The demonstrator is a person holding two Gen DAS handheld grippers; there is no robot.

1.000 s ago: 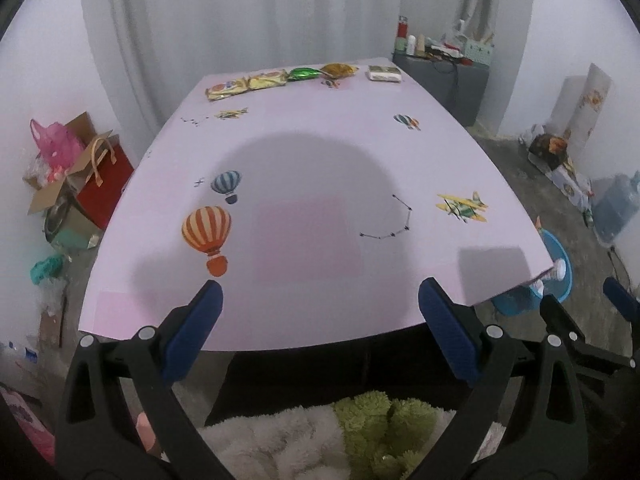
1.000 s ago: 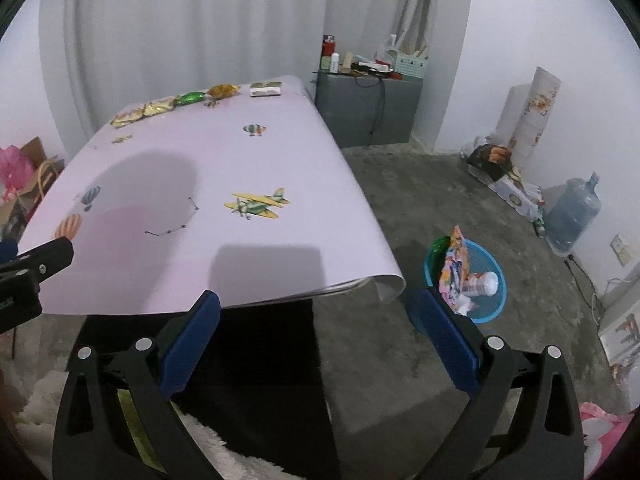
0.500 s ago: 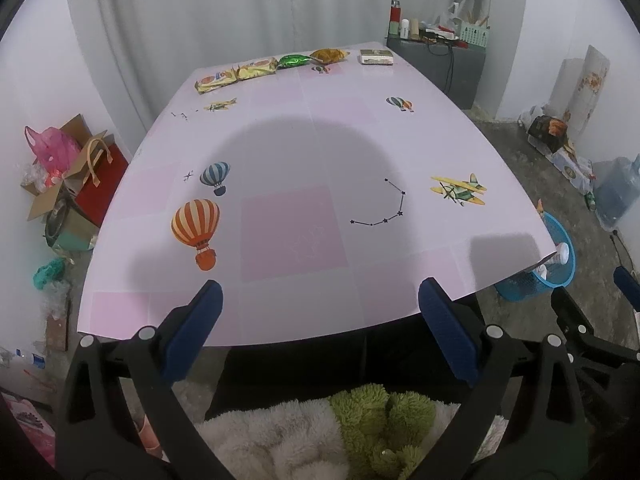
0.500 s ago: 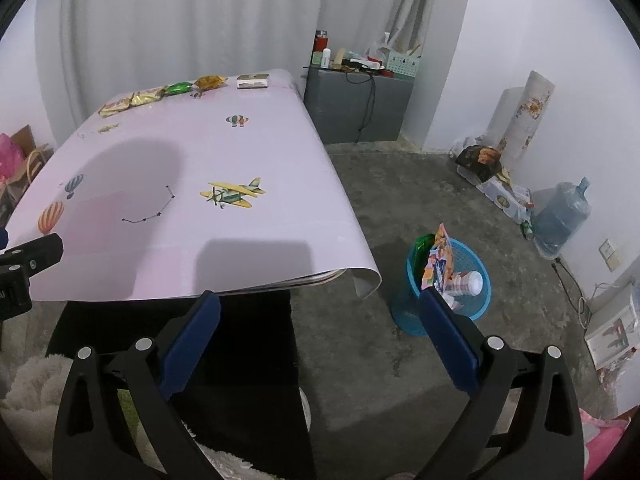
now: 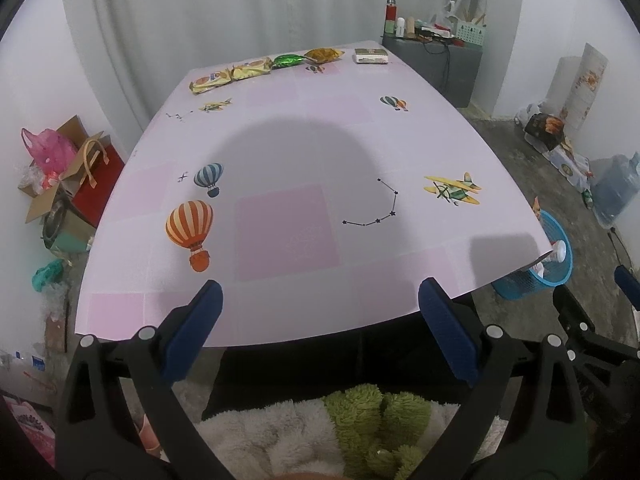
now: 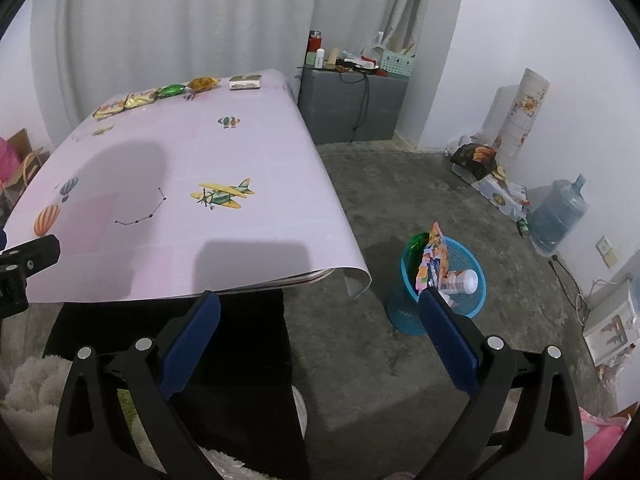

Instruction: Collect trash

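Both the left claw (image 5: 320, 322) and right claw (image 6: 320, 322) gape wide, empty. The 4 wrappers (image 5: 264, 67) at the table's (image 5: 280, 152) far edge look light and crinkly; pinch a loose end.

Pink-clothed table (image 5: 304, 152) with 5 wrappers (image 5: 288, 61) (far edge, in a row).

Small room, pale walls, grey curtain, rough concrete floor

The desk (image 5: 304, 152) wears a pink cover printed with balloons and planes, with the curtain (image 5: 224, 12) hanging behind its far edge. A grey cabinet (image 6: 352, 108) sits in the far right corner, cluttered on top. A water jug (image 6: 560, 216) stands by the right wall, and a cardboard box (image 5: 56, 196) and a red bag (image 5: 98, 184) sit on the left.
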